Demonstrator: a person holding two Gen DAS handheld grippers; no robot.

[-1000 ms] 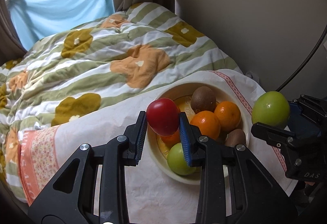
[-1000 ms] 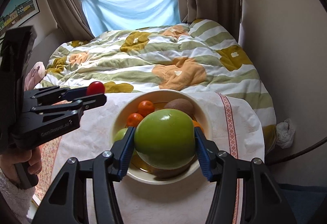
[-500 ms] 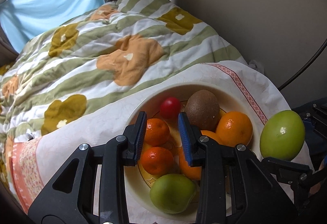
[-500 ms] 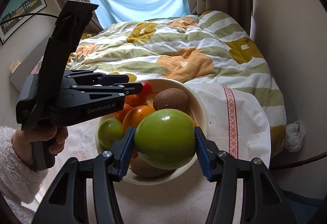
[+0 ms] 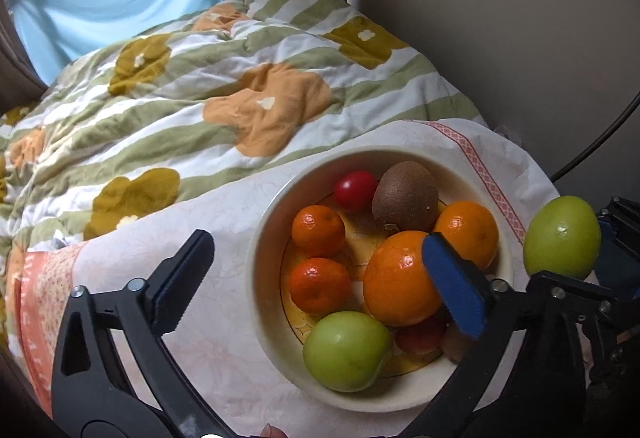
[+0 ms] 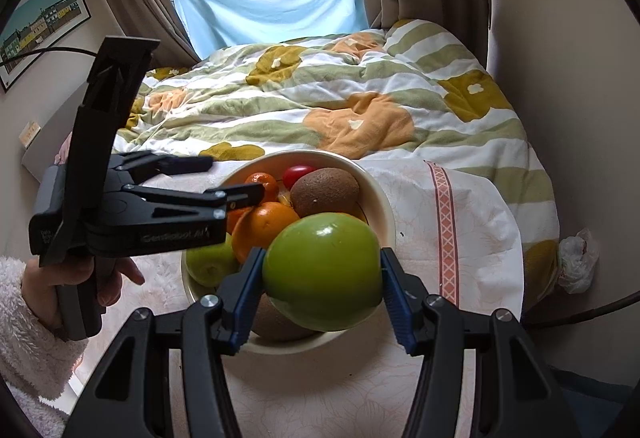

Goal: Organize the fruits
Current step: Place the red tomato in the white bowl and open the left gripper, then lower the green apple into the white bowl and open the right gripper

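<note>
Bowl on the cloth, bed behind it. In the bowl: kiwi at 12 o'clock, tomato at 11, tangerines at 9, apple at 6, orange central.

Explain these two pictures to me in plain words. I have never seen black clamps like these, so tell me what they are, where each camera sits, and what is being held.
No robot here: a person holds a hand-operated clamp in each hand, and each clamp carries a wide-angle camera looking along its two fingers.

The left clamp's camera shows the left gripper above a cream bowl on a white cloth spread over a flowered quilt. Its jaws are opening, with nothing gripped. The bowl holds oranges, a kiwi, a small red tomato and a green apple.

The right clamp's camera shows the right gripper squeezing a second green apple, the held apple, above the bowl's near edge.
</note>
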